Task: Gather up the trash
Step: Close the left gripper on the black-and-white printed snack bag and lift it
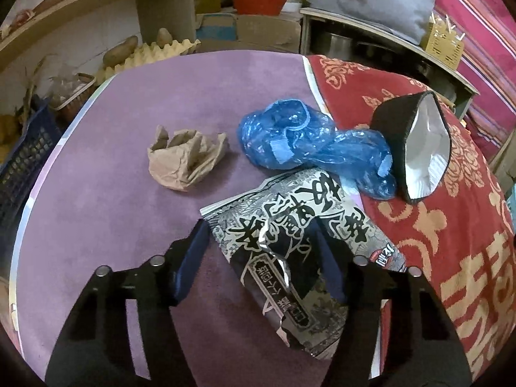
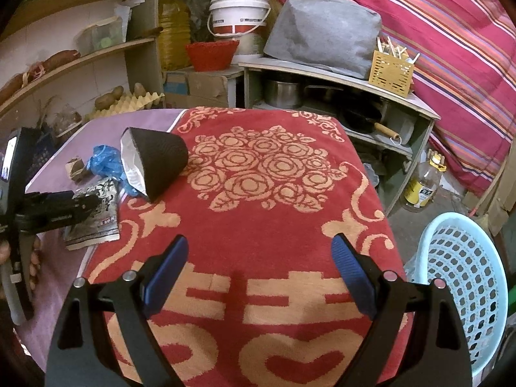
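Observation:
A black-and-white printed snack wrapper lies on the purple table cover, between the fingers of my left gripper, which is open around it. Beyond it lie a crumpled blue plastic bag, a crumpled brown paper and a black pouch with silver lining. My right gripper is open and empty over the red patterned cloth. In the right wrist view the wrapper, blue bag, pouch and left gripper show at the left.
A light blue perforated basket stands to the right of the table. Shelves with potatoes, an egg tray, bottles and pots stand behind. A dark crate sits off the table's left edge.

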`<state>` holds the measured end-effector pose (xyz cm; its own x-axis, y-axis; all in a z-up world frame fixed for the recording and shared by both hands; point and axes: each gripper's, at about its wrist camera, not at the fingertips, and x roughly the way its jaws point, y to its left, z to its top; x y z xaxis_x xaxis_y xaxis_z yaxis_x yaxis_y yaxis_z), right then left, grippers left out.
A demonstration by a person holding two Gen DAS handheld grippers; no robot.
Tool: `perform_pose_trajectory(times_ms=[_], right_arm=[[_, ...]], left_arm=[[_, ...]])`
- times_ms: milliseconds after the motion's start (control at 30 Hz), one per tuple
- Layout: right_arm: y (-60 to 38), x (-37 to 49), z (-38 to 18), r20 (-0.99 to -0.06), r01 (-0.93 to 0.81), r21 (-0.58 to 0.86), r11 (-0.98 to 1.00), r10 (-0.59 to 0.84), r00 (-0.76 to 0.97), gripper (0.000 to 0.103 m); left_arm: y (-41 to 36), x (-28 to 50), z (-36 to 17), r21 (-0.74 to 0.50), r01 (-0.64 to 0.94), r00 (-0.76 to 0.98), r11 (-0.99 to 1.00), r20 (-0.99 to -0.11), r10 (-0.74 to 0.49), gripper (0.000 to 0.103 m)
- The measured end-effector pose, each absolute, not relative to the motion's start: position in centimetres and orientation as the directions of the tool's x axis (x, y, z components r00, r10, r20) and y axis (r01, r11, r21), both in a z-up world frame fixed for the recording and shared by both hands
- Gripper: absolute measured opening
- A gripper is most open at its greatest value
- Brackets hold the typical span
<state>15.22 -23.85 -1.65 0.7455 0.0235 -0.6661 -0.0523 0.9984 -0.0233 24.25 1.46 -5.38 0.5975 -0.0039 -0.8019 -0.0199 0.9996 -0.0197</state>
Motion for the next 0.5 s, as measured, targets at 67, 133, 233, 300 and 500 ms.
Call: perform_pose_trajectory(times_ms=[67,133,233,300,500], right_arm=[[-23.68,15.21,-1.68,-0.667,-0.055,-0.023,0.998,0.026,0.744,0.089],[-23.60,15.17,-1.62,-0.666,-0.056,-0.022,0.998,0.027,0.745,0.089],[-23.49,15.22,-1.59,-0.665,-0.052,-0.023,0.998,0.023,0.746,0.089],[-23.42,15.21,-1.52,-0.665,-0.050,-0.019,0.999,0.024,0.746,0.089],[-23.39,14.81,-1.17,-0.661,-0.053,-0.018,0.998,0.028,0.750,0.089]], left_arm=[[1.55,24.22,-5.32,-0.011,-0.032,0.599,0.999,-0.801,0.011,0.047],[1.54,24.28,-5.27,-0.001,-0.037,0.599,0.999,-0.801,0.022,0.043],[1.25,24.19,-5.21,0.028,-0.040,0.606,0.999,-0.794,0.047,0.033],[1.14,24.14,-5.14,0.020,-0.016,0.611,1.000,-0.792,0.026,0.020],[1.01,24.01,-4.99,0.027,-0.002,0.619,1.000,-0.785,0.023,0.007]])
